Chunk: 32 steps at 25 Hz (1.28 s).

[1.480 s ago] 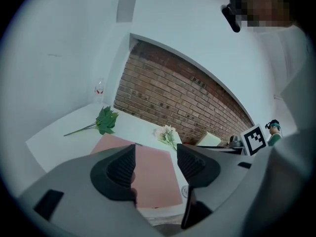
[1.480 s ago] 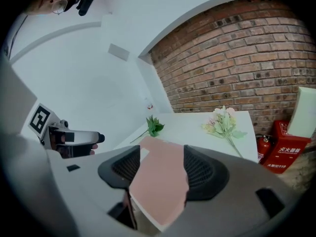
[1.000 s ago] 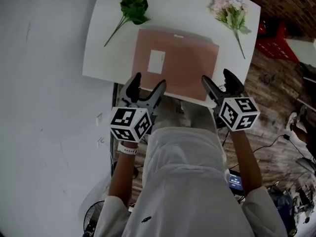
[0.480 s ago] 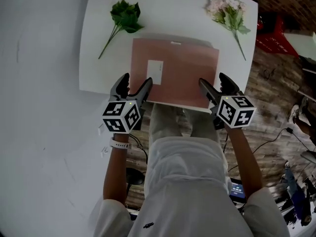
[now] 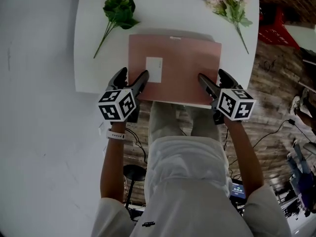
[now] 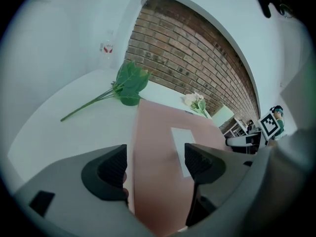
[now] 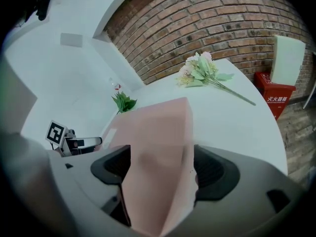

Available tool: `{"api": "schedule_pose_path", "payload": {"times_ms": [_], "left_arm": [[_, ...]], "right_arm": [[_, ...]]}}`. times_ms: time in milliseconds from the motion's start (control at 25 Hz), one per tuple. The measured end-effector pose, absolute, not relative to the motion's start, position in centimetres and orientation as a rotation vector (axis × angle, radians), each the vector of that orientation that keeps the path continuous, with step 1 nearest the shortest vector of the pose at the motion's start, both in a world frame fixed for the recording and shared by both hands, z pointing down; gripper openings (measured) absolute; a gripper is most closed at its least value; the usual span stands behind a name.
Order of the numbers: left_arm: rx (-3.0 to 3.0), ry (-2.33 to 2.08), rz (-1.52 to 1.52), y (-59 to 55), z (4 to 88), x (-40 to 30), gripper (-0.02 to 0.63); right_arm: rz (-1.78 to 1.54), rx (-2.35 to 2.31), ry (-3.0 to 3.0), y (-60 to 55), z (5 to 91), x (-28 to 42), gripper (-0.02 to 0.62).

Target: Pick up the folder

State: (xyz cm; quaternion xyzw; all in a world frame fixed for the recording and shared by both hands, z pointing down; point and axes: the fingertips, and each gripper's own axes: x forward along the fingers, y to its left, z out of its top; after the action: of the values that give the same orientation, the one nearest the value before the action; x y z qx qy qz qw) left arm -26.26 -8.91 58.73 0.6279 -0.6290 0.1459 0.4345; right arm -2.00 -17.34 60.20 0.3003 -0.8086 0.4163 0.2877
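Left claw (image 5: pixel 132 74) and right claw (image 5: pixel 212 75) (both spread wide) straddle the pink folder's (image 5: pixel 182 63) near edge.

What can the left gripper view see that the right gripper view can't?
Only the left gripper view shows the right tool's marker cube, far off at the right edge. Only the right gripper view shows the red box beyond the table and the left tool's marker cube. Both show the pink folder between that tool's open jaws, the white table, the green leaves, the pink flowers and the brick wall.
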Motion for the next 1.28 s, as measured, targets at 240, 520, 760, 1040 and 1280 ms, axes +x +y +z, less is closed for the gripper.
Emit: {"api": "schedule_pose_path", "payload": {"times_ms": [240,520,760,1040,1280], "left_arm": [[1.551,-1.51,0.325,-9.1,59.8,-26.1,0.348],[1.545,-1.435,0.266,-9.0,60.6,-25.9,0.349],[1.541,-1.417,0.259,-9.2,61.0,-25.7,0.35],[1.557,-1.465,0.258,-9.1,60.8,-26.0,0.348],[1.546,-1.476,0.243,-9.0,60.3,-25.5,0.348]], "right_arm": [[1.155,0.779,-2.156,-17.2,61.0,-2.4,0.387],[1.15,0.753,-2.131,-16.6,61.9,-2.6,0.379],[1.119,0.787,-2.122,-16.6,61.9,-2.7,0.375],[1.106,0.826,-2.113,-16.6,61.9,-2.6,0.367],[1.1,0.838,-2.129,-16.9,61.2,-2.3,0.364]]}}
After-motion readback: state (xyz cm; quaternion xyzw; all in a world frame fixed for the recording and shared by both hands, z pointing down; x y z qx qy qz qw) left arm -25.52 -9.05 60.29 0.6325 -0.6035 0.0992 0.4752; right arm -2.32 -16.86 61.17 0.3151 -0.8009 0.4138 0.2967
